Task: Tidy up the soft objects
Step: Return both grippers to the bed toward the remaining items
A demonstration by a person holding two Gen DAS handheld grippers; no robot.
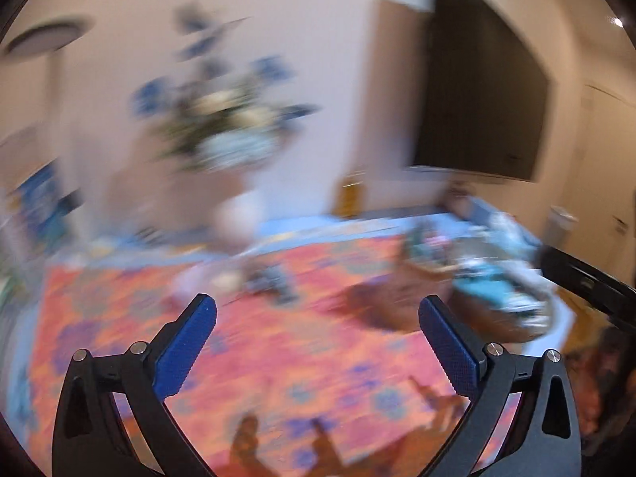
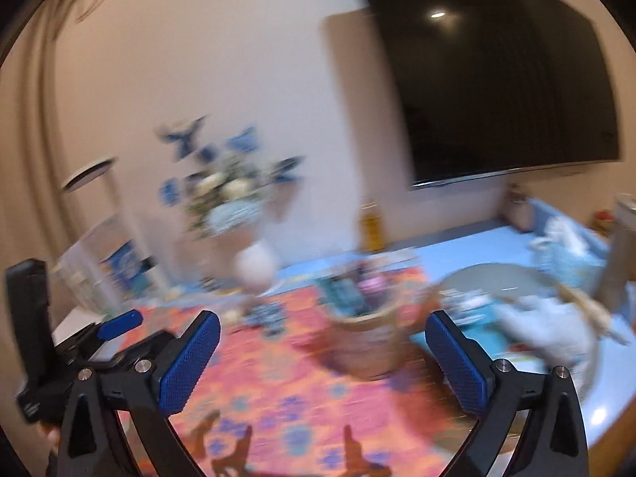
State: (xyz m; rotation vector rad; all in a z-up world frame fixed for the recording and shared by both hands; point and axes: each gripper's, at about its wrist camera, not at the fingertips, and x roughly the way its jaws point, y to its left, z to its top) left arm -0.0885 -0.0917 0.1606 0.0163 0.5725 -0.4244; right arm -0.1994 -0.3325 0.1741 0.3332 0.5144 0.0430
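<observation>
1. Soft toys (image 2: pixel 552 326), pale and blurred, lie heaped on the blue mat (image 2: pixel 457 244) right of the woven basket (image 2: pixel 369 342).
2. Left tongs (image 1: pixel 318 310) stand wide apart, empty, over the orange rug (image 1: pixel 278 357).
3. Right tongs (image 2: pixel 324 328) likewise gape, holding nothing.

A: Both views heavily motion-blurred, warm indoor light, fairly bright.
B: Glare?
A: Ceiling lamp reflected in the dark screen (image 2: pixel 497 91). Soft shadows on the rug (image 1: pixel 278 357).
B: Edges?
A: Fisheye bending, black vignette corners; only the near blue pads (image 1: pixel 187 346) stay sharp.
</observation>
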